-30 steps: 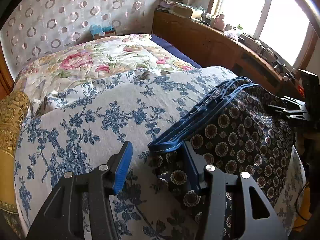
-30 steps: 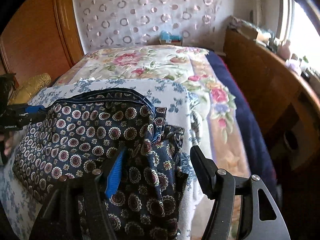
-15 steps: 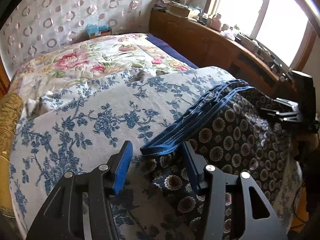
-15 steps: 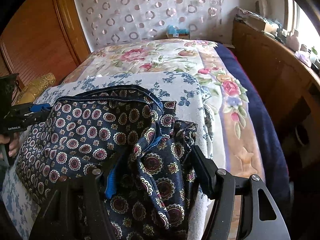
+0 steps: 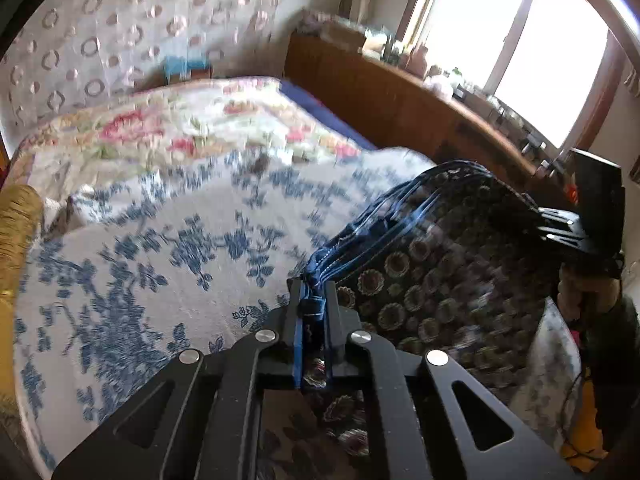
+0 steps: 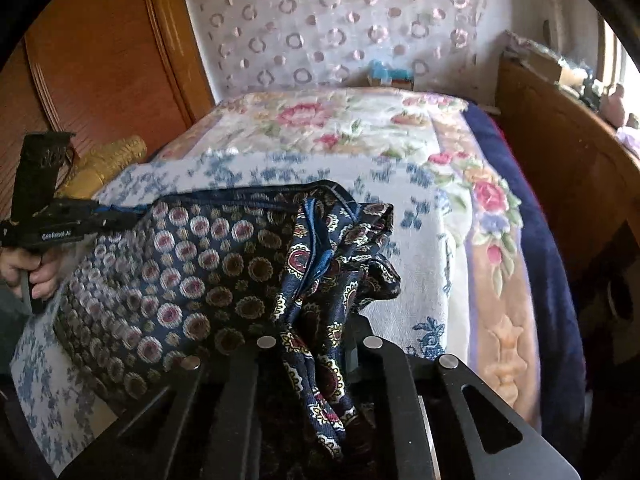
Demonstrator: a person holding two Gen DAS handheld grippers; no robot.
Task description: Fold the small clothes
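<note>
At lower centre, my left gripper [image 5: 313,304] pinches the patterned garment [image 5: 440,276] by its blue hem; my right gripper [image 6: 316,344] clamps bunched cloth. I should lift both evenly, keeping the edge taut.

Navy medallion-print garment [image 5: 432,276], blue-trimmed edge bunched in my near pinch, stretched rightward, lying rumpled over the floral bedspread [image 5: 168,240]

Silky-looking patterned shorts [image 6: 208,264], glossy wooden headboard [image 6: 108,60]

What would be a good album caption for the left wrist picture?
Left gripper pinches the blue-trimmed edge of patterned shorts over a floral bedspread.
</note>
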